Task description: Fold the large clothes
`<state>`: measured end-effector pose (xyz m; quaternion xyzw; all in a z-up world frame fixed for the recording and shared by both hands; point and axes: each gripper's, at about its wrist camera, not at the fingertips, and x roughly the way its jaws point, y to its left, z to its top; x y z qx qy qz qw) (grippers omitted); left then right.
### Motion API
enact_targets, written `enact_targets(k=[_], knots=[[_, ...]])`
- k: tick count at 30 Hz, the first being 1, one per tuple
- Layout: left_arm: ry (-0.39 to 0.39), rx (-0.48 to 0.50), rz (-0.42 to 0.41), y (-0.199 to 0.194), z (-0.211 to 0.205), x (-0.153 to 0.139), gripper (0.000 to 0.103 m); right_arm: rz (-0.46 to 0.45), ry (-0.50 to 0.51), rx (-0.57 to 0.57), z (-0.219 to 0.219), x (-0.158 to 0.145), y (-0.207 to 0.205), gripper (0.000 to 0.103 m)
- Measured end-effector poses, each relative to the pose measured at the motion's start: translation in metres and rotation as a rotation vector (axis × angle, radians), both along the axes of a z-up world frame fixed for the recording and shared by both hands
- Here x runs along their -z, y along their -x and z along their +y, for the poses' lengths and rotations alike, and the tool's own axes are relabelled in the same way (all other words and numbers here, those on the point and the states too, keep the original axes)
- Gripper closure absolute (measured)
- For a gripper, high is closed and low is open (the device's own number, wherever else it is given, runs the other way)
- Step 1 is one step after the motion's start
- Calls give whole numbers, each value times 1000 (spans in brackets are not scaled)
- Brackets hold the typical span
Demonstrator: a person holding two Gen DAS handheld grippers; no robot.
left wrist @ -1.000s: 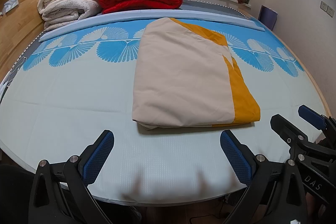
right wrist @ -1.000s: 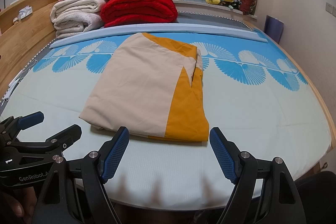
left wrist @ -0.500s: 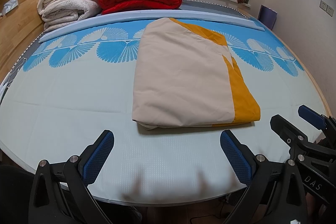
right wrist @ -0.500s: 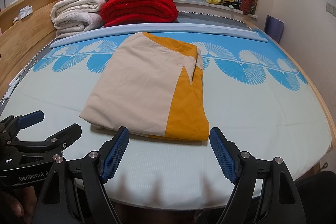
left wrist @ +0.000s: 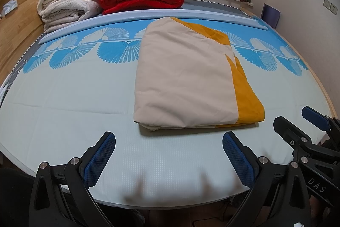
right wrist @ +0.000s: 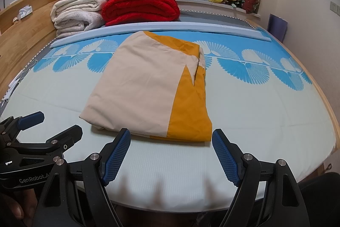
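Bed (left wrist: 63, 112): carries the folded cloth near the middle of its pale sheet, blue fan border beyond it, stacked blankets (right wrist: 110, 7) further back by the headboard.
Folded cloth (left wrist: 187, 82): cream on top with an orange band along the right side, lying flat as a thick rectangle, just beyond both grippers.
Long axis: runs from the near edge of the bed away toward the blanket stack, slightly slanted; short folded end faces the grippers, far end tapers toward the blue border.
Loose flap (right wrist: 196, 69): a notch of cream and orange near the far right, layers not lying flush there.
Risk, layers: likely to slide apart if only the top layer is pinched at the near edge, since several plies stack there.
Risk, flap: could spill open on lifting, caused by that unaligned far corner.
Risk, skew: next fold may land crooked if the two grips take uneven bites.
Left gripper (left wrist: 169, 155): fingers wide apart, holding nothing, short of the near edge.
Right gripper (right wrist: 171, 151): fingers spread, empty, tips nearly touching the cloth's near edge.
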<state>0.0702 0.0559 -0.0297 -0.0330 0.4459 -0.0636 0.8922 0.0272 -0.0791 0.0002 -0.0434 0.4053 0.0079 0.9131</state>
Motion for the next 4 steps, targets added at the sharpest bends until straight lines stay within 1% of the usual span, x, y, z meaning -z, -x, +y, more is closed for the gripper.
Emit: enact_targets(k=[4], knots=[[3, 2, 5, -1, 4, 2, 3, 3, -1, 1, 0, 2, 1, 24]])
